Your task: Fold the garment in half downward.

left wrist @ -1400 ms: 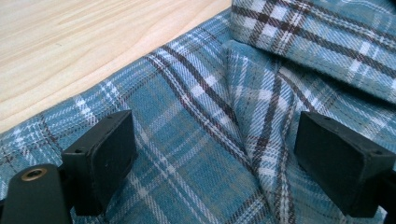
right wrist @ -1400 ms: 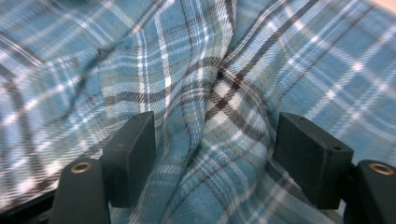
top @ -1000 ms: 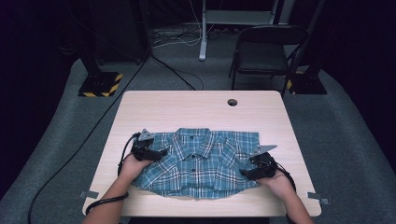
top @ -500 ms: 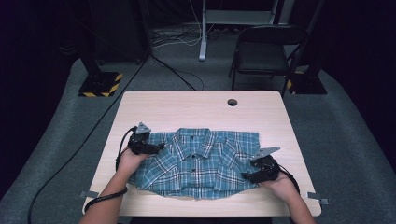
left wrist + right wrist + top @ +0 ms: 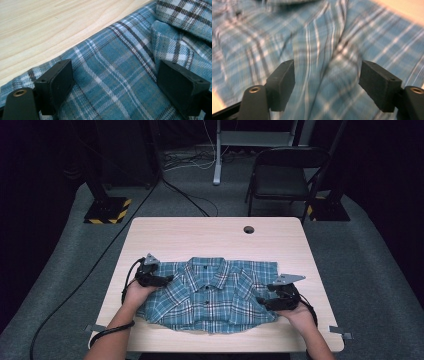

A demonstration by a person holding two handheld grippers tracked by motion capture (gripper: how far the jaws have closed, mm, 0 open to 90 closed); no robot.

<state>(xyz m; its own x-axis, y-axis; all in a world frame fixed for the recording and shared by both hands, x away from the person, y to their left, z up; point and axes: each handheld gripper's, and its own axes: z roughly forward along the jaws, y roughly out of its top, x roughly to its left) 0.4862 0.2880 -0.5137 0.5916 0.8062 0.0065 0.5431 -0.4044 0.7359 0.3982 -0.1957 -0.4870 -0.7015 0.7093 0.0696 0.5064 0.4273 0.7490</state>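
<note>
A blue plaid shirt (image 5: 210, 292) lies button side up on the light wooden table (image 5: 200, 235), sleeves folded in, collar toward the far side. My left gripper (image 5: 166, 279) rests on the shirt's left edge, pointing inward. In the left gripper view its jaws stand wide apart over the plaid cloth (image 5: 117, 75), which lies flat beneath them, with bare table wood (image 5: 50, 30) just beyond the edge. My right gripper (image 5: 261, 301) sits on the shirt's lower right part. In the right gripper view, which is blurred, its jaws are also wide apart above a lengthwise crease in the fabric (image 5: 322, 50).
A round cable hole (image 5: 248, 229) is in the table's far side. Behind the table stand a black folding chair (image 5: 287, 175) and a stand base with yellow-black stripes (image 5: 107, 210). Cables run across the grey floor at the left.
</note>
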